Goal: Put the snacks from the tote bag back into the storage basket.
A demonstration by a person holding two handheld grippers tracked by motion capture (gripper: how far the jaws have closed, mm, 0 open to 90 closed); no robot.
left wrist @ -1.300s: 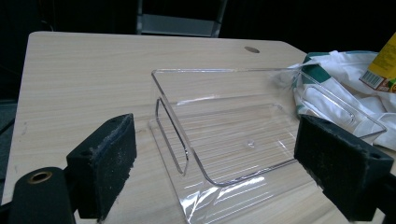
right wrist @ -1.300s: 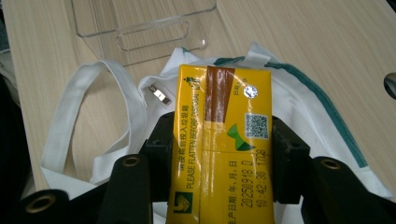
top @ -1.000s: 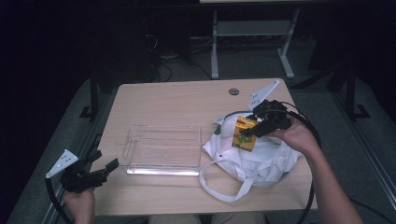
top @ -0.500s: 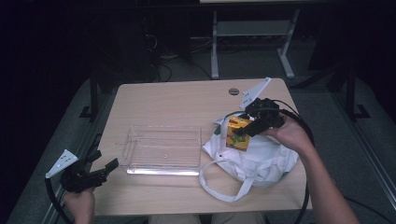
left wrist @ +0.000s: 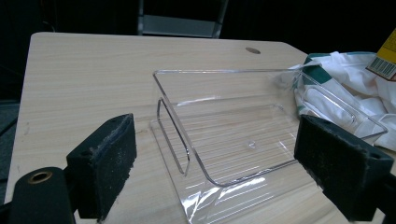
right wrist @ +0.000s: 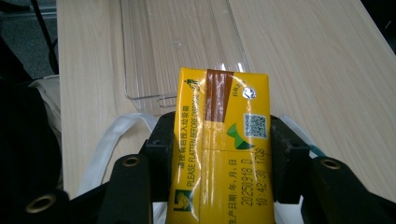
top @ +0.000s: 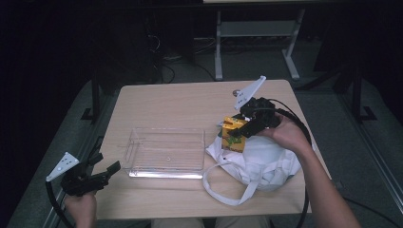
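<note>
Two pads of the right tongs (top: 243,129) clamp the yellow carton (top: 235,134) above the white bag (top: 266,159); left tongs (top: 105,167) gape empty, near-left.

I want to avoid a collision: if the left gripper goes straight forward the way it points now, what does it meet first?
Most likely the clear plastic tray: it lies directly ahead between the open jaws of the left gripper. The white bag lies beyond it, though depth is hard to judge.
</note>
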